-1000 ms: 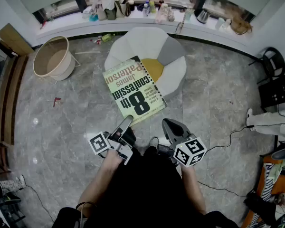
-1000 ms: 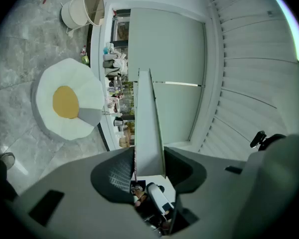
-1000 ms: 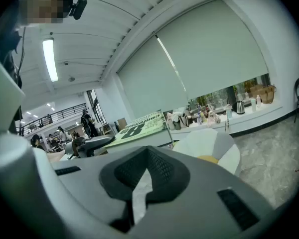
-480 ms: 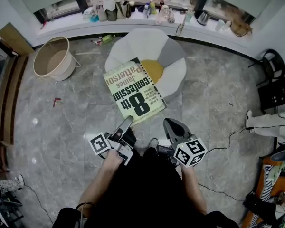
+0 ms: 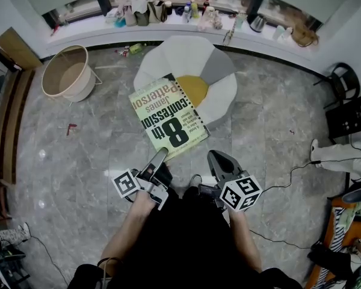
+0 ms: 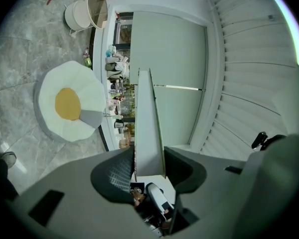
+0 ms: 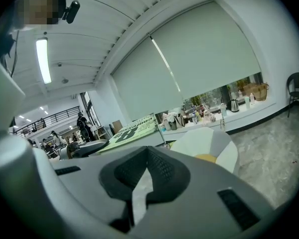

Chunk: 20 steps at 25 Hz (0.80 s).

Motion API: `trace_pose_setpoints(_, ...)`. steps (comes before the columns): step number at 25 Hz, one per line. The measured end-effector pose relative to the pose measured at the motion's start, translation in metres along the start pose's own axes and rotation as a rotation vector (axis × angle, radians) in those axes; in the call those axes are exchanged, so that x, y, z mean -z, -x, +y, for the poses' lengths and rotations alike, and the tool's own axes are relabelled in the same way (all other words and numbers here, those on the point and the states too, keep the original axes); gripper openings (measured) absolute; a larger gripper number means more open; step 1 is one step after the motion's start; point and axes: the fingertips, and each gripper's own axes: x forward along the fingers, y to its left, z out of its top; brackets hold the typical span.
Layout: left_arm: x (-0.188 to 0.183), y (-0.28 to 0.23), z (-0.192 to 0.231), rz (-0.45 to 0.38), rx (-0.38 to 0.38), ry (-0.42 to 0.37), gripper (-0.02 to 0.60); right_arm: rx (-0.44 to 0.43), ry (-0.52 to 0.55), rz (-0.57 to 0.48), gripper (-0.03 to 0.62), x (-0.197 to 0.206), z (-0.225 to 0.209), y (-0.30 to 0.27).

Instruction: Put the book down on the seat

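A pale green paperback book [image 5: 168,118] with a big black "8" on its cover hangs flat above the floor, its far corner over the near edge of the seat. The seat [image 5: 186,59] is a low white flower-shaped cushion with a yellow centre. My left gripper [image 5: 159,156] is shut on the book's near edge. In the left gripper view the book [image 6: 149,123] stands edge-on between the jaws, with the seat [image 6: 72,103] off to the left. My right gripper [image 5: 219,161] is shut and empty beside it, and its own view shows the book [image 7: 134,131] and the seat [image 7: 207,143].
A round beige basket [image 5: 65,72] stands on the grey marble floor left of the seat. A long window ledge [image 5: 186,11] crowded with bottles and bags runs behind it. A black stool [image 5: 343,80] and a cable [image 5: 289,173] lie to the right.
The book has drifted slightly to the left in the left gripper's hold. Both grippers stay about where they were.
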Motion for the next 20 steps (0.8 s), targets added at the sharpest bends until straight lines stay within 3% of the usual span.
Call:
trace_pose_setpoints(10,0.002,0.000,-0.015,-0.017,-0.034,-0.013,0.179,-0.021,0.003,0.043,0.014,-0.008,0.019,0.005)
trace_pose_setpoints(20,-0.003,0.000,-0.004,-0.004,-0.059,-0.040,0.179,0.003,0.044,0.053,0.014,0.000,0.019,0.006)
